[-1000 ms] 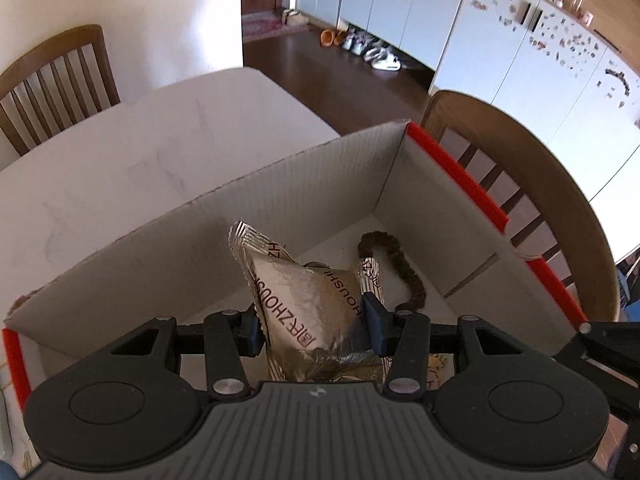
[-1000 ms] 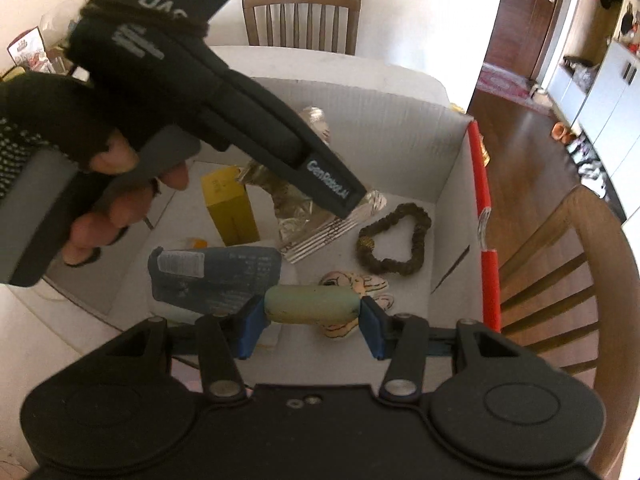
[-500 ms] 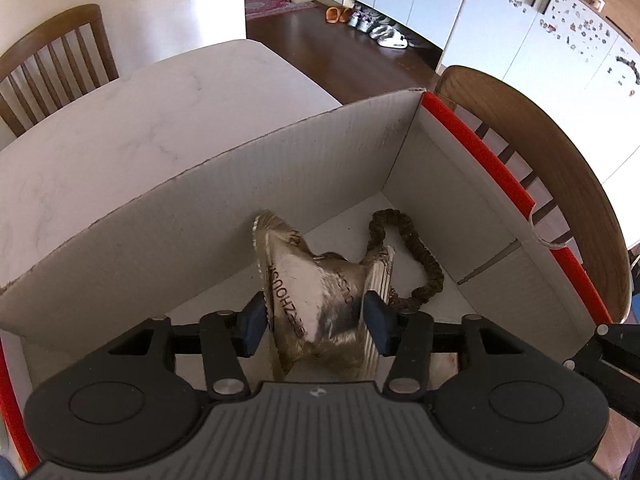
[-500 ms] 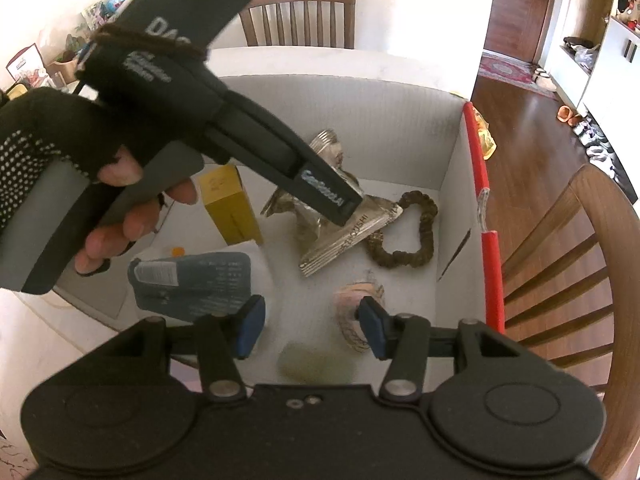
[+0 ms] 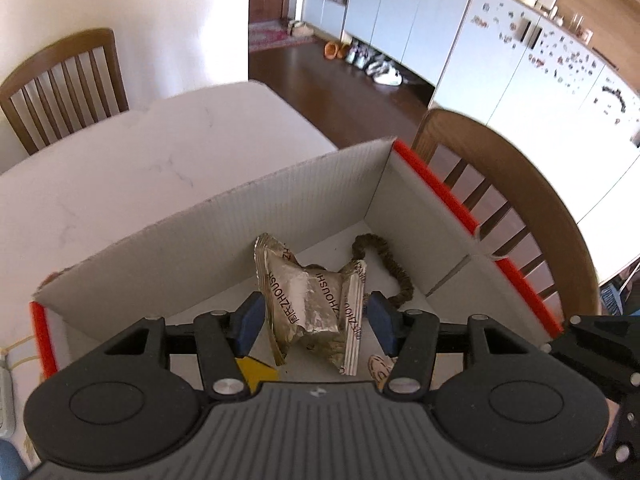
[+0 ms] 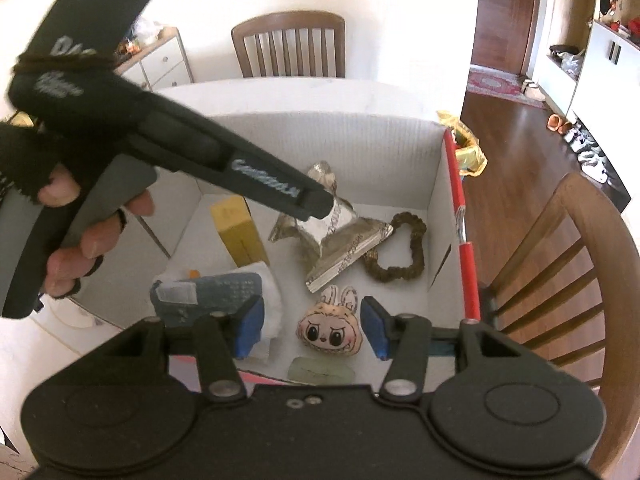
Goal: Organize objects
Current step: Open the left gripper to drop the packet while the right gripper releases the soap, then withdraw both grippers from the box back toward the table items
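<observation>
Left tongs (image 5: 312,322): I have just been letting these spread; the blue pads now stand clear on either side of the foil snack packet (image 5: 310,304), which lies between them but is no longer pinched.
Foil snack packet: it sits crumpled on the floor of the cardboard box (image 5: 224,240), near the far wall, one corner touching the brown hair scrunchie (image 6: 396,248). A second ago I still had it clamped and hanging; now it rests by itself.
Right tongs (image 6: 312,330): spread and empty, hovering over the near end of the box. A second ago they pinched the pale green bar (image 6: 320,372); that bar now lies on the box floor just under the tongs, next to the rabbit-eared doll face (image 6: 330,330).
Other contents: a yellow carton (image 6: 240,232) stands by the left wall, and a dark blue pouch (image 6: 212,296) lies on something white beside it.
Worktop (image 5: 120,168): white marble-look surface carrying the box; a wooden chair (image 5: 520,208) stands just past the red-edged side.
What this means: both drops look finished, so two more things are in the box.
Next, as I judge it: lift both tongs clear and look for whatever is left outside; a yellow wrapper (image 6: 468,152) beyond the red edge may be a candidate.
Risk: the packet is light and could snag a pad as I pull away.
</observation>
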Demonstrator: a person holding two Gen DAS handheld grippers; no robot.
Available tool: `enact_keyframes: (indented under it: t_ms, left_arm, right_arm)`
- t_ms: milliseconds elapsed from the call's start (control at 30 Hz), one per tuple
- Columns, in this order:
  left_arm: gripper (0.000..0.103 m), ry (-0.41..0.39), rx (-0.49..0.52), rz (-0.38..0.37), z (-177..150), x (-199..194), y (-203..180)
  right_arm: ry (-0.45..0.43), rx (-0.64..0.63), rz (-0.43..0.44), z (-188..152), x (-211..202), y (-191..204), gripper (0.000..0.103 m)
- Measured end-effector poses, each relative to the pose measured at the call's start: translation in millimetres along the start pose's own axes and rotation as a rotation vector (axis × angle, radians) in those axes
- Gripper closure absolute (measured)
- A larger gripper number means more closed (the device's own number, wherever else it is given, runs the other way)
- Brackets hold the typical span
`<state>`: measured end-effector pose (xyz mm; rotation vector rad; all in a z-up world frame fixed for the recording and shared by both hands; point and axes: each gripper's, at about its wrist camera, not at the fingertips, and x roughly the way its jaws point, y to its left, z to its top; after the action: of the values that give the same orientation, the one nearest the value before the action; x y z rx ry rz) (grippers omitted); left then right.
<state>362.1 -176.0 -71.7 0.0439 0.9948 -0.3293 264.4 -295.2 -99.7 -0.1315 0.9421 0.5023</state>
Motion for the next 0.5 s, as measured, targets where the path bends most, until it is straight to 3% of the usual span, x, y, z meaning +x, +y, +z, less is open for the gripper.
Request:
enact_keyframes:
  t_ms: [500]
  left_arm:
    - [0.047, -0.167, -0.028, -0.013, -22.0, -93.5, 1.6]
  right_arm:
    - [-0.105, 0.048, 0.005, -1.1, -38.9, 18.8, 0.047]
